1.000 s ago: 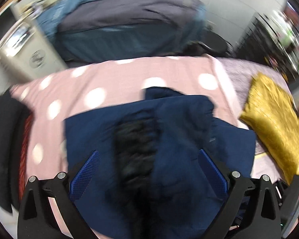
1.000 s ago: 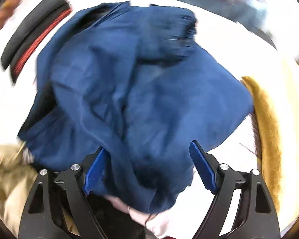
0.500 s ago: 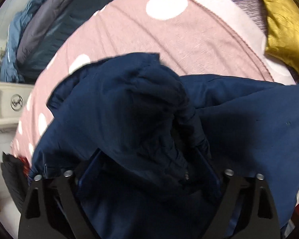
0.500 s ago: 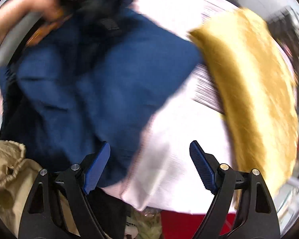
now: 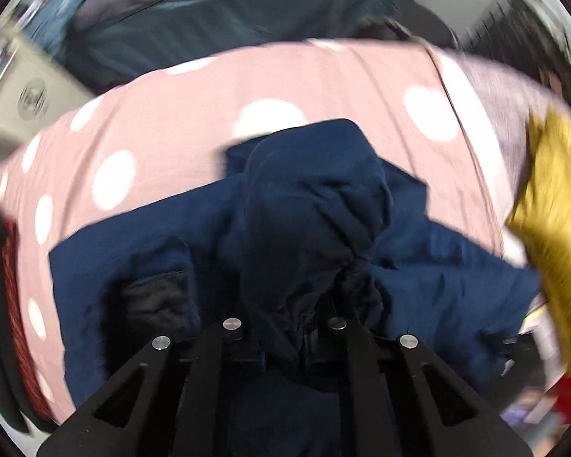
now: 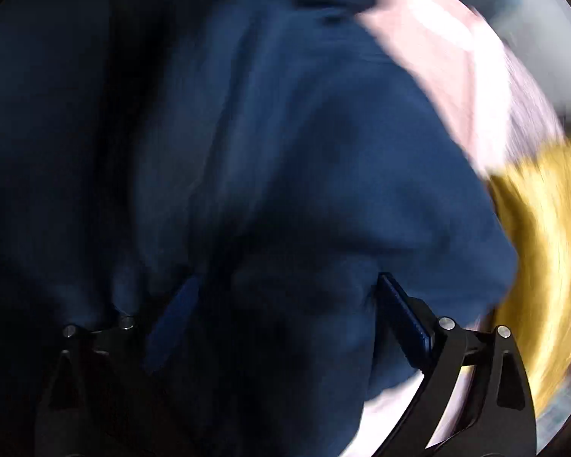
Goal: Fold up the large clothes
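A navy jacket (image 5: 312, 205) lies crumpled on a pink sheet with white dots (image 5: 171, 122). My left gripper (image 5: 285, 342) points down at it with its jaws closing. A bunched fold of the navy cloth is pinched between them, and its pads are hidden by the fabric. In the blurred right wrist view the same jacket (image 6: 285, 133) fills most of the picture. My right gripper (image 6: 281, 285) sits low over it, jaws wide and opening. Navy cloth lies between the blue pads (image 6: 403, 316), which do not press on it.
A gold cloth (image 5: 555, 228) lies at the right edge of the sheet, also blurred in the right wrist view (image 6: 544, 247). A heap of blue and grey clothes (image 5: 209, 11) sits behind the sheet. A dark and red folded stack (image 5: 7, 304) lies at the left.
My left gripper went from wide open to closed on a bunch of the navy jacket. My right gripper dropped from over the pale sheet and gold cloth onto the jacket and opened a little wider.
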Available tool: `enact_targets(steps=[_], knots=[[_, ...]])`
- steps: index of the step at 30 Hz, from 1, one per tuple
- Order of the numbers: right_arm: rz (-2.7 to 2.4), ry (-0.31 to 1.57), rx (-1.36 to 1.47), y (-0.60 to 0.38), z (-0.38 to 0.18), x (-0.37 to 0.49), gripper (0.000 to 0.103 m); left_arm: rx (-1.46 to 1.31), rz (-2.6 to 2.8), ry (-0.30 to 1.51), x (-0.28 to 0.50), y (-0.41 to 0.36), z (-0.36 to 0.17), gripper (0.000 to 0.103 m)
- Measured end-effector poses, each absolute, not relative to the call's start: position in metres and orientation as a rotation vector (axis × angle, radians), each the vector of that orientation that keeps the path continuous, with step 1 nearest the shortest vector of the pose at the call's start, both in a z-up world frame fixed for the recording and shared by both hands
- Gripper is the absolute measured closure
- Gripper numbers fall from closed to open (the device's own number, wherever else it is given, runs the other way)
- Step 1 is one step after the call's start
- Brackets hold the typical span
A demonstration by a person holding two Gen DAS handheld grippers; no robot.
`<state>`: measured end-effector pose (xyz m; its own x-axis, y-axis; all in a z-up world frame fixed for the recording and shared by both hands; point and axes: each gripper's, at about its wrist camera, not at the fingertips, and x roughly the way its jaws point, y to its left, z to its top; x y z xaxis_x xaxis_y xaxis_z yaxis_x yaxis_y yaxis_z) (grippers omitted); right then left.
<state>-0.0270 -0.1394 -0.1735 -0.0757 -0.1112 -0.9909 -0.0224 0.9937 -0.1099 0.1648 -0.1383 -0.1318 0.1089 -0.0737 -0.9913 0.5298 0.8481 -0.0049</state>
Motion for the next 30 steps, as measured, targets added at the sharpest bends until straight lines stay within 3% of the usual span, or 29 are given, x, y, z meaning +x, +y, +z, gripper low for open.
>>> enact_targets(steps=[2,3,4,6,16,23,26,29,30], knots=[[-0.066,1.636,-0.065,-0.141,-0.175,-0.024,0.039,0.282,-0.416,1.390,0.178,-0.100,-0.112,0.091],[-0.072,1.618,-0.043,-0.144,-0.167,-0.022,0.069,0.253,-0.388,1.372,0.185,-0.084,-0.102,0.091],[-0.089,1.596,-0.052,-0.146,-0.159,-0.022,0.088,0.225,-0.345,1.338,0.192,-0.058,-0.088,0.091],[-0.102,1.519,0.017,-0.160,-0.128,-0.022,0.096,0.166,-0.298,1.311,0.193,-0.017,-0.070,0.091],[-0.415,0.977,0.204,-0.290,0.082,-0.058,0.099,0.139,0.031,1.000,0.212,0.122,0.052,0.093],[-0.516,0.716,0.192,-0.328,0.177,-0.095,0.099,0.060,0.213,0.884,0.240,0.210,0.122,0.094],[-0.584,0.668,0.417,-0.380,0.172,-0.113,0.098,0.008,0.307,0.911,0.250,0.249,0.110,0.094],[-0.679,0.755,0.693,-0.434,0.111,-0.122,0.090,-0.073,0.371,1.037,0.256,0.280,0.068,0.090],[-0.722,0.781,0.775,-0.447,0.086,-0.133,0.083,-0.081,0.381,1.063,0.255,0.285,0.056,0.079]])
